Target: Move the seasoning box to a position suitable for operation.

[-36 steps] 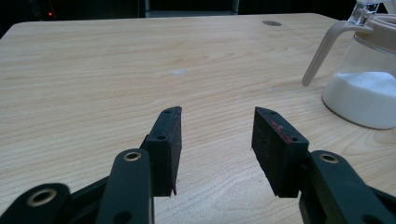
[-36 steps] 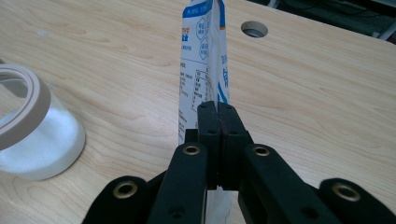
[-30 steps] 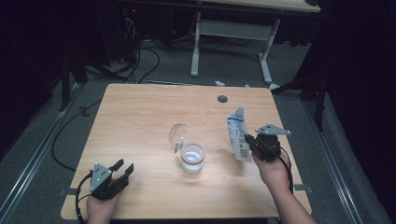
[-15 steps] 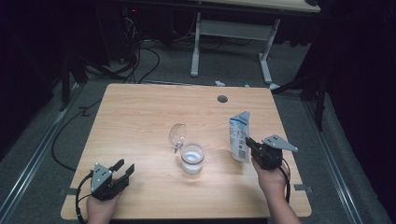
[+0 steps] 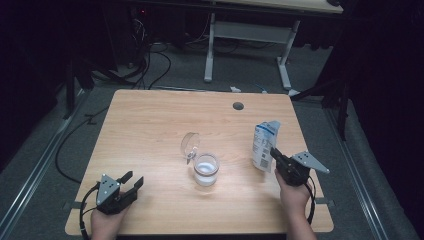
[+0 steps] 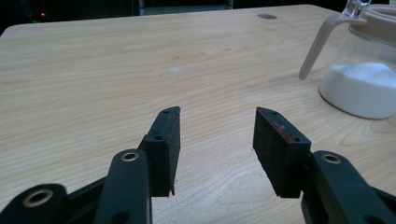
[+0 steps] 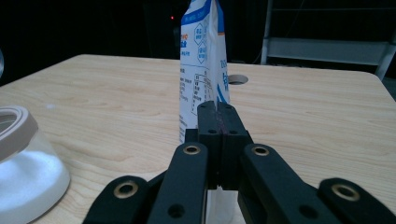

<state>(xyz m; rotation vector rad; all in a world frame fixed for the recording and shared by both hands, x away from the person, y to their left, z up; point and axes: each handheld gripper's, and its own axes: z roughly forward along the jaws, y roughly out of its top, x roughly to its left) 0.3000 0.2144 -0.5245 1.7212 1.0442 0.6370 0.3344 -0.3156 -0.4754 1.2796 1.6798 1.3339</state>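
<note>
A white and blue pouch (image 5: 265, 142) stands upright at the right of the wooden table (image 5: 150, 125), and my right gripper (image 5: 274, 152) is shut on its near edge. In the right gripper view the pouch (image 7: 201, 60) rises straight above the right gripper (image 7: 217, 109), whose jaws pinch its thin edge; its bottom is hidden. A glass jar (image 5: 206, 169) holding white powder sits mid-table with its lid (image 5: 190, 145) swung up. My left gripper (image 5: 132, 181) rests at the front left, open, with nothing between its jaws. From the left gripper (image 6: 215, 135) the jar (image 6: 362, 84) lies ahead to the right.
A round cable hole (image 5: 238, 106) is set in the table's far side. A desk frame (image 5: 245, 35) and cables lie on the floor beyond. The jar (image 7: 18, 168) sits low at the left of the right gripper view. Bare wood lies between the left gripper and the jar.
My right gripper has come down and a little to the right with the pouch, which now stands straighter and lower. The left gripper has stayed where it was.
</note>
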